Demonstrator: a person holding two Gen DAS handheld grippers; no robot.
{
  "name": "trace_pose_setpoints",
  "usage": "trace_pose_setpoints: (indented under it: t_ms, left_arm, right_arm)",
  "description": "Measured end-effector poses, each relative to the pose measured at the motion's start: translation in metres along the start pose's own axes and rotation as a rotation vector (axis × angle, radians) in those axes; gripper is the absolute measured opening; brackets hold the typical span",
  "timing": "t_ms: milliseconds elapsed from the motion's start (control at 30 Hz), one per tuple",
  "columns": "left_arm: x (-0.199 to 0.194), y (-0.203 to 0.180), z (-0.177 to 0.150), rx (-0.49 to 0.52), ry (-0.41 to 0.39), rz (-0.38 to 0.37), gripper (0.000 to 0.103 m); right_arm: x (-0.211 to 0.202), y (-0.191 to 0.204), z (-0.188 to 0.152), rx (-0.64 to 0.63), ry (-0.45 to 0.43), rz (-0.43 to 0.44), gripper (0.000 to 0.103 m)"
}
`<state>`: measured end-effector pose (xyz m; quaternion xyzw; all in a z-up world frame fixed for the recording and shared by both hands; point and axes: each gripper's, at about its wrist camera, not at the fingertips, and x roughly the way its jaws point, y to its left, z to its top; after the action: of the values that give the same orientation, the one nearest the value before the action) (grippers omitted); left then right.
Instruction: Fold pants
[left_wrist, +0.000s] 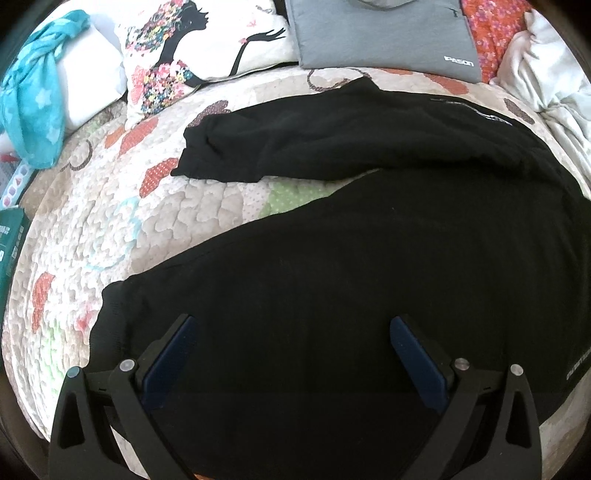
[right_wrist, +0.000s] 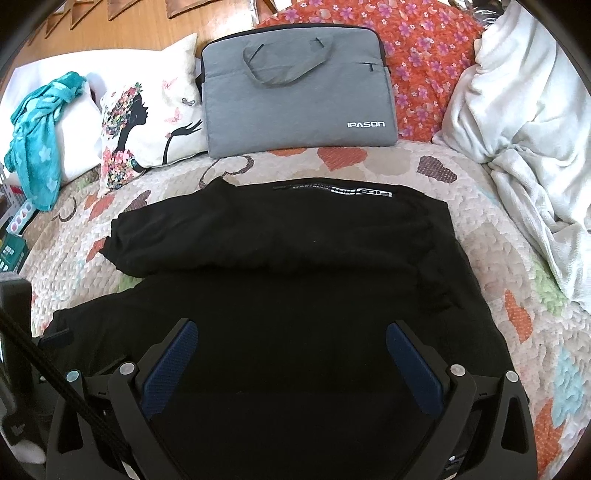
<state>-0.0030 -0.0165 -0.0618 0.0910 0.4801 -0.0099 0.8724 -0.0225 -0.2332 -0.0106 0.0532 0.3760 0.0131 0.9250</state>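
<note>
Black pants (left_wrist: 369, 229) (right_wrist: 295, 266) lie spread on a quilted bedspread (left_wrist: 92, 229) (right_wrist: 498, 258). Both legs point left: the far leg ends in a cuff (left_wrist: 192, 155) (right_wrist: 118, 240), the near leg's cuff (left_wrist: 110, 306) lies by my left gripper. A white printed strip (right_wrist: 343, 190) marks the far edge near the waist. My left gripper (left_wrist: 293, 323) hovers open above the near leg, nothing between its blue pads. My right gripper (right_wrist: 291, 326) hangs open over the pants' middle, also holding nothing.
A grey IPASON laptop bag (right_wrist: 295, 96) (left_wrist: 380, 37) leans at the head of the bed. Beside it sit a printed pillow (right_wrist: 147, 125) (left_wrist: 192, 48), a teal cloth (right_wrist: 37, 140) (left_wrist: 33, 92) and a white blanket (right_wrist: 524, 129) (left_wrist: 546, 66) at right.
</note>
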Motion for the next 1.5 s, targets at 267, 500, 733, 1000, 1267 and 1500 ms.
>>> trace_pose_setpoints:
  t_ms: [267, 500, 733, 1000, 1267, 1500]
  left_arm:
    - [-0.007, -0.006, -0.003, 0.068, -0.016, 0.021, 0.103]
    - [-0.032, -0.012, -0.006, 0.107, -0.094, 0.023, 0.100]
    - [-0.088, 0.019, 0.015, -0.005, -0.234, -0.120, 0.100]
    - [-0.087, 0.086, 0.093, -0.126, -0.263, -0.185, 0.071]
    - [-0.009, 0.146, 0.143, -0.271, -0.160, -0.226, 0.052]
    - [0.058, 0.168, 0.177, -0.298, -0.065, -0.260, 0.053]
  right_arm:
    - [-0.022, -0.004, 0.009, 0.019, -0.124, -0.128, 0.103]
    - [-0.036, -0.018, 0.016, 0.080, -0.111, -0.140, 0.100]
    - [-0.050, -0.029, 0.015, 0.081, -0.189, -0.094, 0.095]
    - [-0.003, -0.046, 0.028, 0.191, 0.064, 0.220, 0.094]
    - [0.029, -0.042, 0.079, 0.045, 0.125, 0.109, 0.086]
    - [0.095, -0.046, 0.140, -0.004, 0.208, 0.090, 0.082]
